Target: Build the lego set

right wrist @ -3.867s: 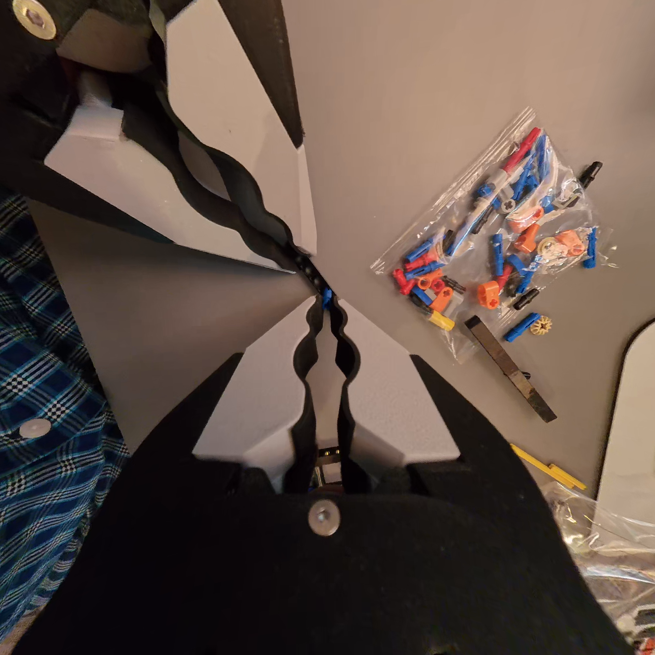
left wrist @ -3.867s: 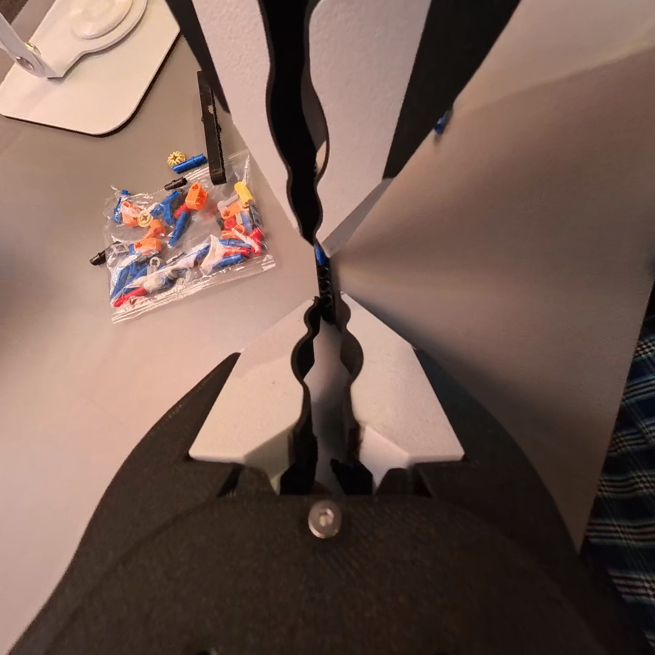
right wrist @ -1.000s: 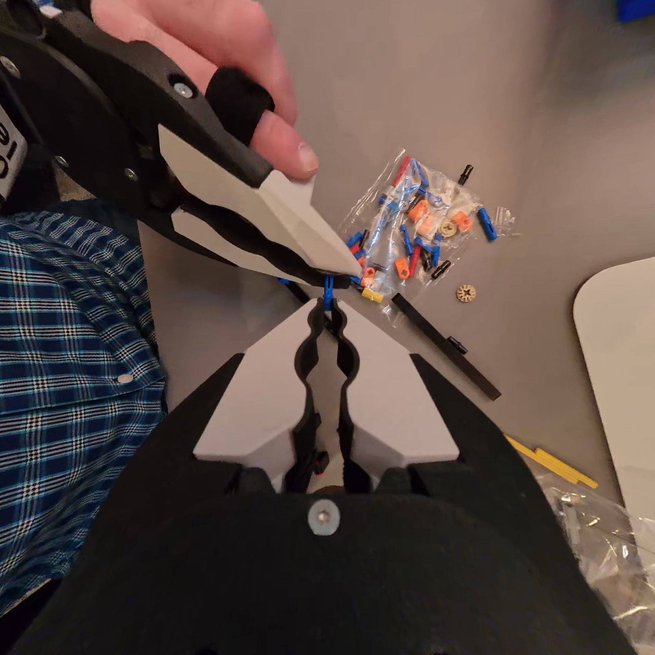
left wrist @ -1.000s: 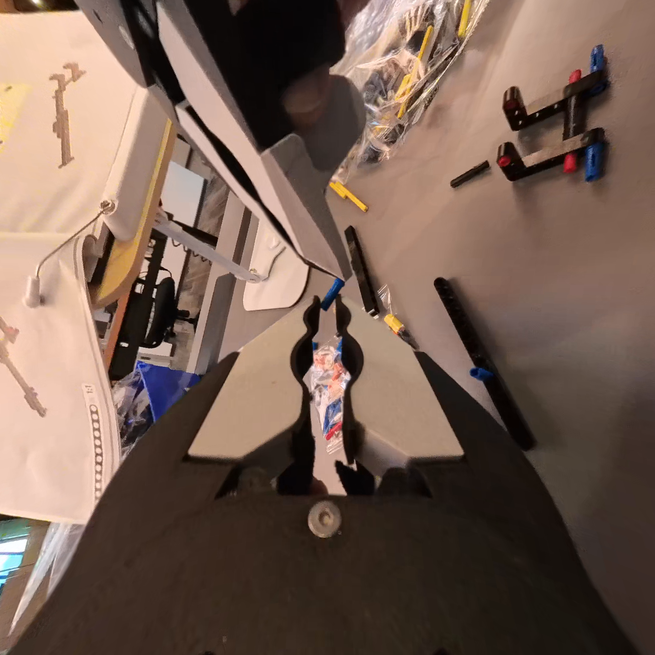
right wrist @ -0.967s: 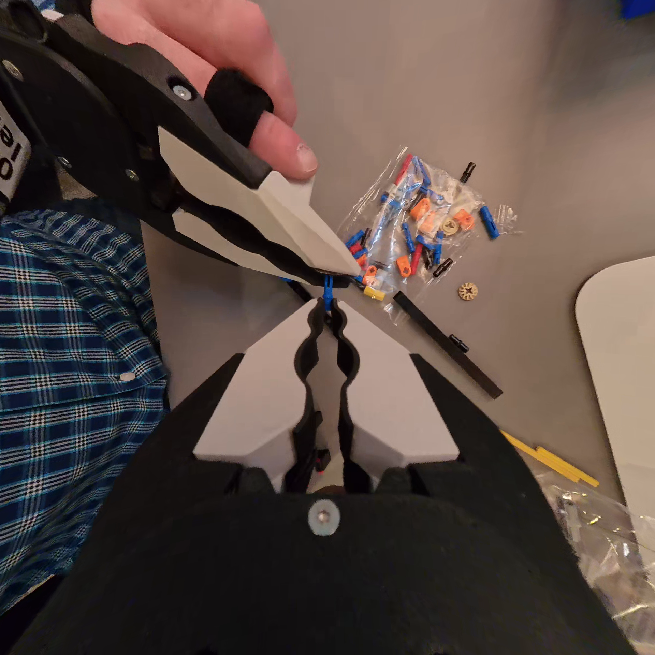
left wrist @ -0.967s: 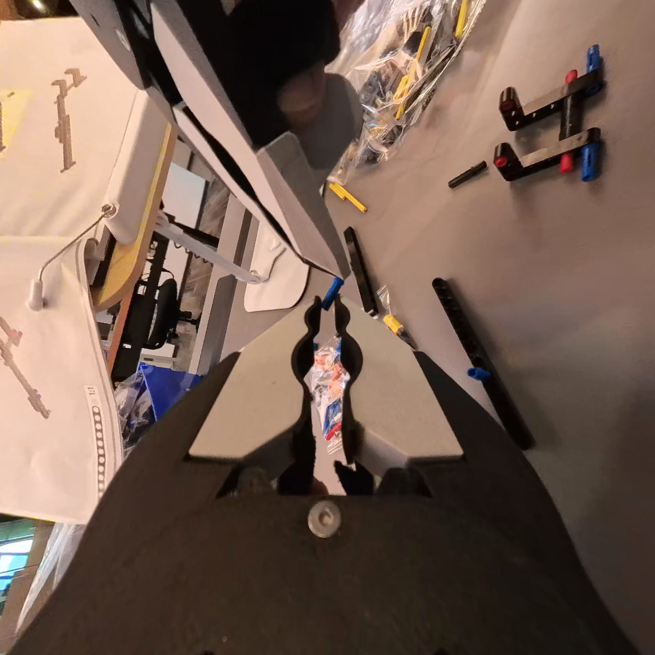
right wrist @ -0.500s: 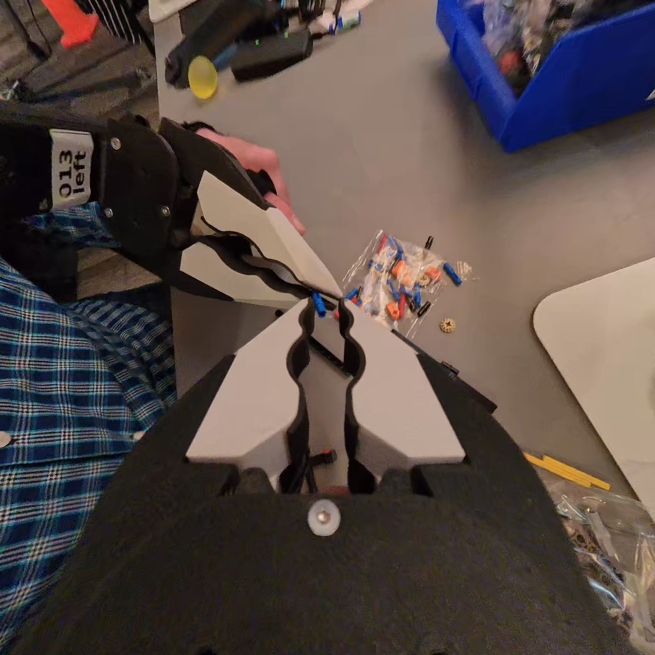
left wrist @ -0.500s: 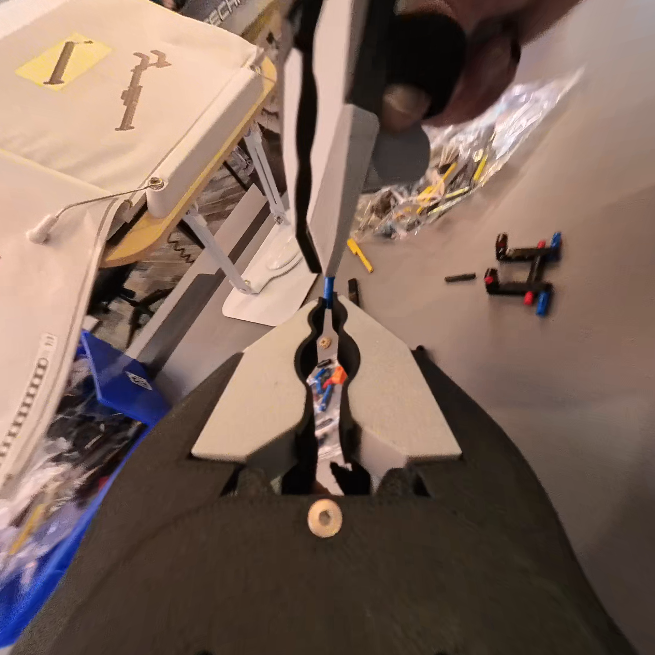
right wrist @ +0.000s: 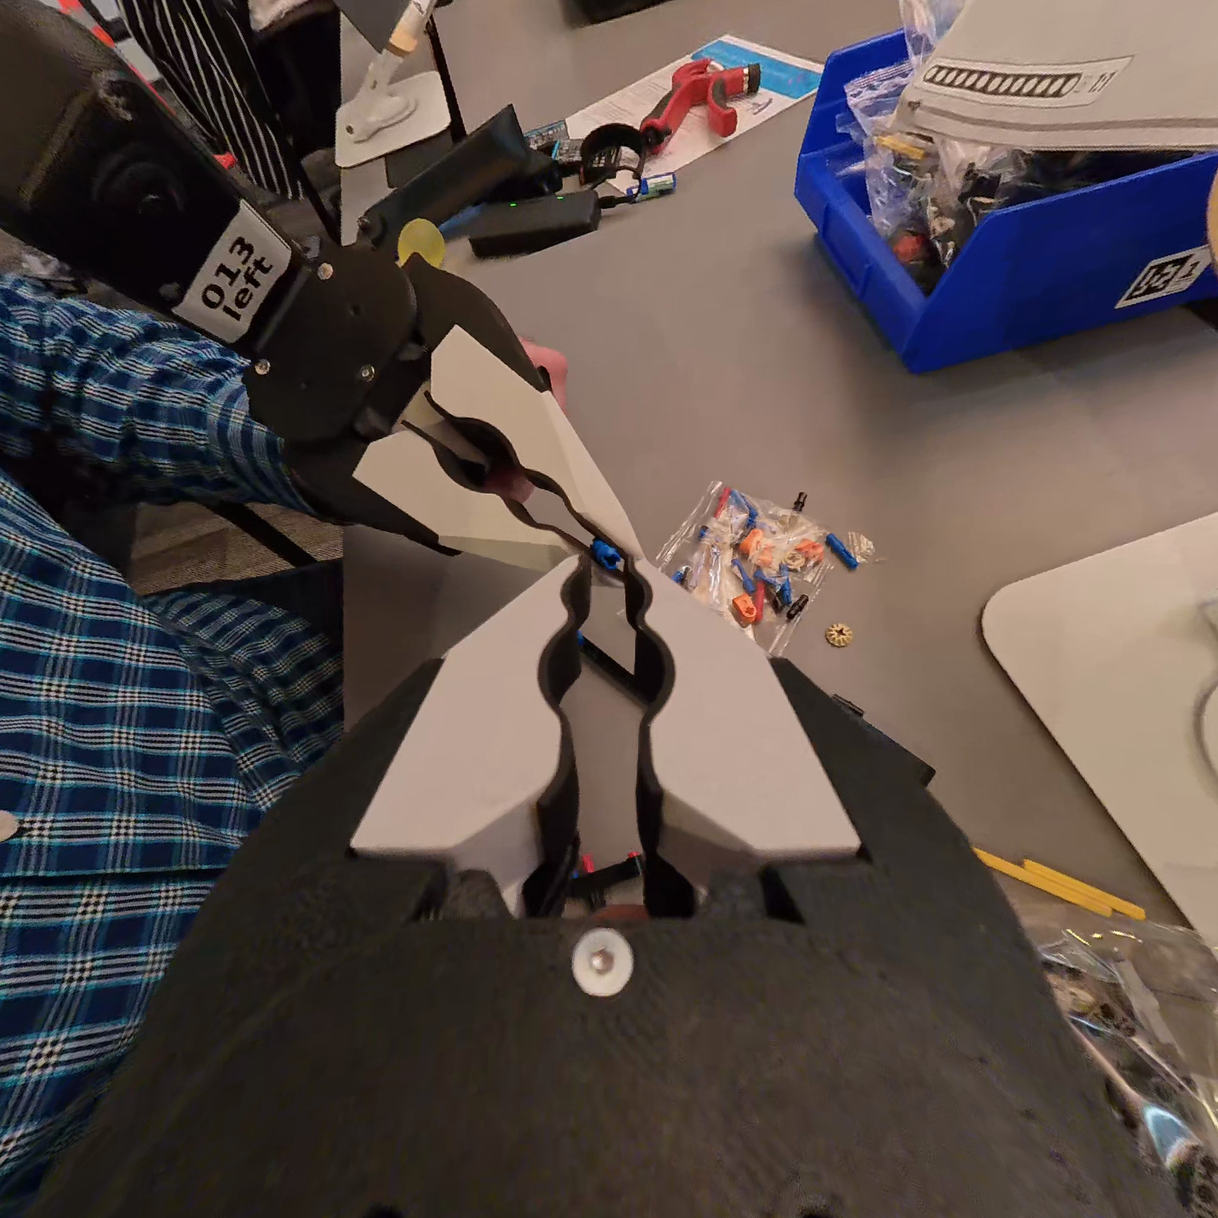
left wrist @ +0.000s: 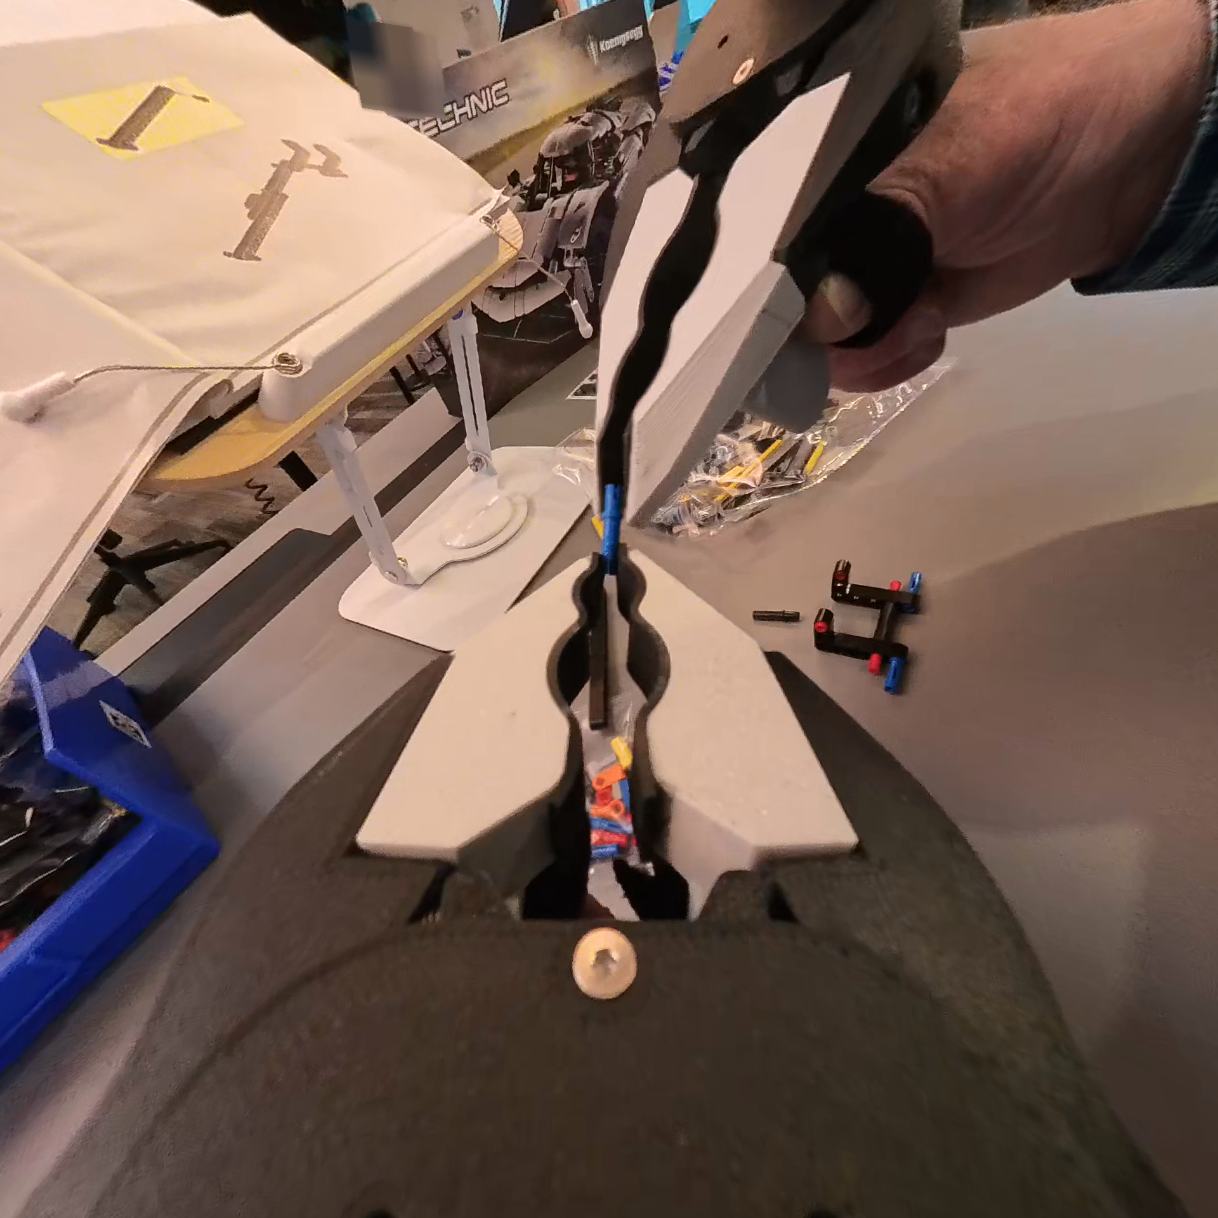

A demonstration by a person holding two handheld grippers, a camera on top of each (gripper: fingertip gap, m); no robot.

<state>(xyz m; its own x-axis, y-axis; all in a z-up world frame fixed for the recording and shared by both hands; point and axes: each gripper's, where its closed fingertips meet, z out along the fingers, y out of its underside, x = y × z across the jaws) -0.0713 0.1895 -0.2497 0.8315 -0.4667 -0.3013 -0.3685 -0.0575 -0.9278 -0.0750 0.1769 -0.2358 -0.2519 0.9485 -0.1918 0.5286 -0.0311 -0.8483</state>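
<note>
Now we pinch a small blue pin (left wrist: 611, 527) in our left gripper (left wrist: 609, 568) at mid-frame, while our right gripper (right wrist: 606, 565) stands a little open around it, not squeezing. We think we are passing the pin over. Next we should carry it to the black beam (left wrist: 596, 666) on the table just below.

Red-handled tool (right wrist: 698, 99) on a paper sheet (right wrist: 692, 118) — black power brick (right wrist: 534, 221) nearby, yellow disc (right wrist: 422, 240) beside it.

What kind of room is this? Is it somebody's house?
Probably a workshop or lab, not a house. On the grey table sit a blue parts bin stuffed with bagged pieces, an instruction book on a white stand, and a charger and tools at the far edge.
</note>
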